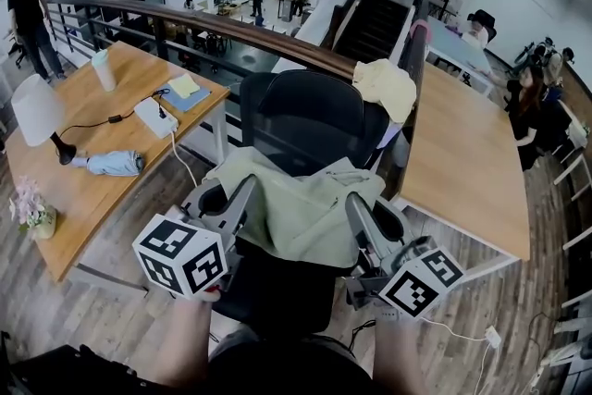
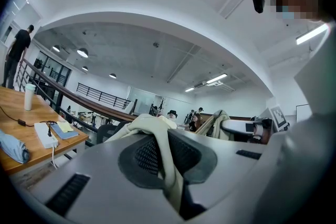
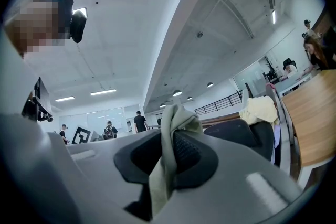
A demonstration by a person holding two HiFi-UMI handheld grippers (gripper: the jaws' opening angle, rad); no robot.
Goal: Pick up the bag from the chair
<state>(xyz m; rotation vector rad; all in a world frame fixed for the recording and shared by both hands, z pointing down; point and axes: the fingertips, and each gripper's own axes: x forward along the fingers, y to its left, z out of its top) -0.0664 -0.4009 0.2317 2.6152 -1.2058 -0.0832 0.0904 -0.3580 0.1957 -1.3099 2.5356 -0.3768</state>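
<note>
A pale green cloth bag hangs stretched between my two grippers, in front of the black office chair and over its seat. My left gripper is shut on the bag's left edge. In the left gripper view a fold of the bag is pinched between the dark pads. My right gripper is shut on the bag's right edge, and in the right gripper view a strip of the fabric is clamped in its jaws. The chair's seat is mostly hidden under the bag.
A wooden table at left carries a lamp, a folded umbrella, a power strip and a cup. Another wooden table stands at right. A yellow cloth hangs on the railing behind the chair.
</note>
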